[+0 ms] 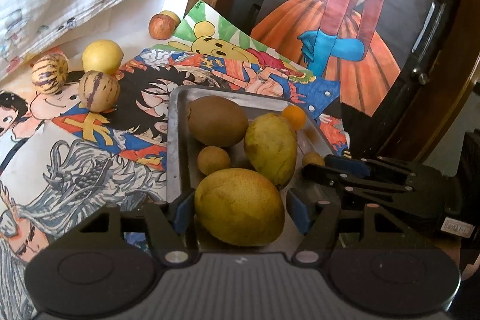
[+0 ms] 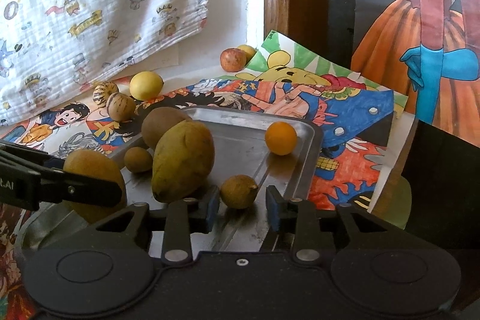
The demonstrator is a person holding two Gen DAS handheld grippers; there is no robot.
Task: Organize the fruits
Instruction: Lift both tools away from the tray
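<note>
Now, left tongs point(image 1: 240, 207) spread around a mango point(image 1: 239, 207) – right tongs point(image 2: 242, 204) released, over tray point(image 2: 240, 122).

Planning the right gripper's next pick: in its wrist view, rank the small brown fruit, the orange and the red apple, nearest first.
From the right gripper:
1. Small brown fruit, between the fingers, on the tray.
2. Orange, tray's far right.
3. Red apple, off the tray, by the wall.

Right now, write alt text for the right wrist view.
The open right tool brackets a small brown fruit on a metal tray, beside a yellow-green mango and a small orange fruit. The left tool reaches in around another mango.
</note>
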